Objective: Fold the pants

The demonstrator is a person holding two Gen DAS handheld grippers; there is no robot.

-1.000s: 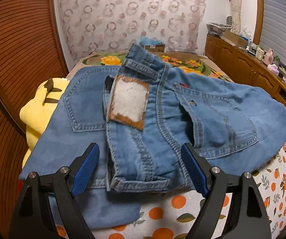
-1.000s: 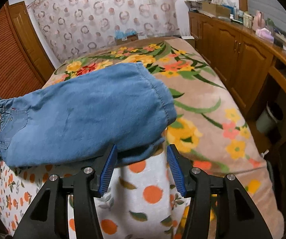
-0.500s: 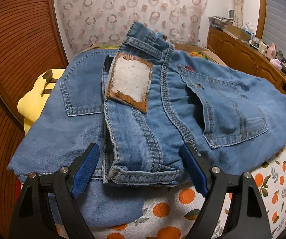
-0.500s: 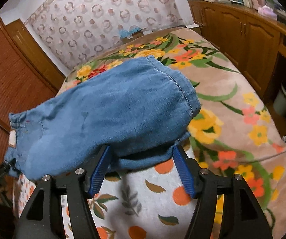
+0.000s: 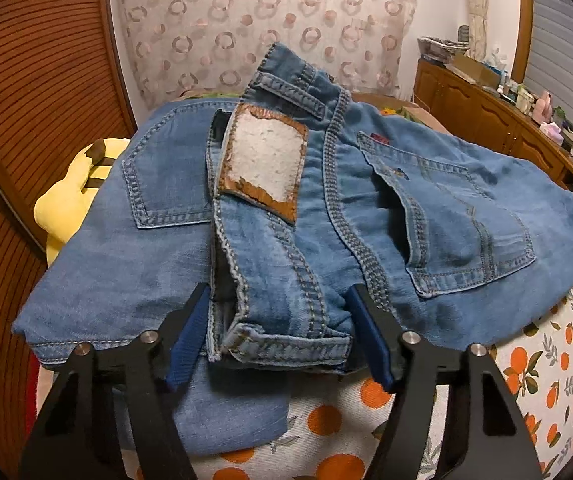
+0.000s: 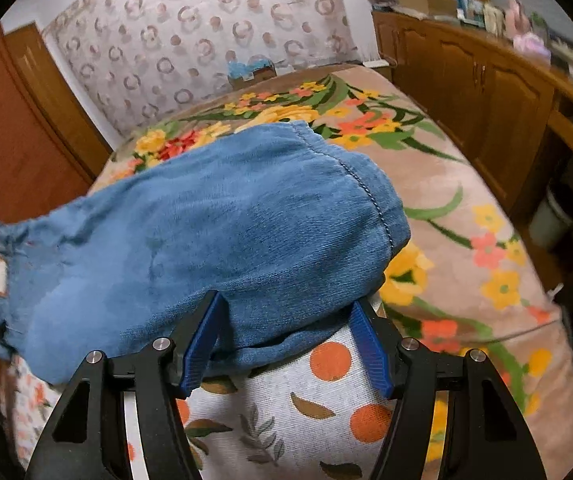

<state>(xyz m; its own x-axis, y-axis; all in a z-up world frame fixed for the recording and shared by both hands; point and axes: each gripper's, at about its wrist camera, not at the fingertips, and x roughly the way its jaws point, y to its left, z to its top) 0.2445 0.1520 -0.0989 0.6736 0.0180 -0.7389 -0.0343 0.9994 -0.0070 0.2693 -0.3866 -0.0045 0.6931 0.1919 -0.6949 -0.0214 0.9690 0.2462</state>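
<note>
My two claws at the near edge of the folded jeans on the bed.

My left claw (image 5: 280, 338) has just been closing around the bunched waistband of the jeans (image 5: 270, 240); its blue pads (image 5: 368, 340) now stand at both sides of the bunch, and I cannot tell if they already press it. My right claw (image 6: 282, 344) stands partly open, with the near edge of the folded leg end (image 6: 206, 232) between its pads, which do not pinch it. The jeans lie across the orange-print sheet (image 5: 550, 376), back pockets up, with the worn brown patch (image 5: 264, 160) behind my left claw. Left of them is a yellow plush toy (image 5: 70, 196). Beyond the leg end spreads the flowered blanket (image 6: 466, 220), then the wooden cabinets (image 6: 486, 80) and the patterned curtain (image 6: 206, 28).
</note>
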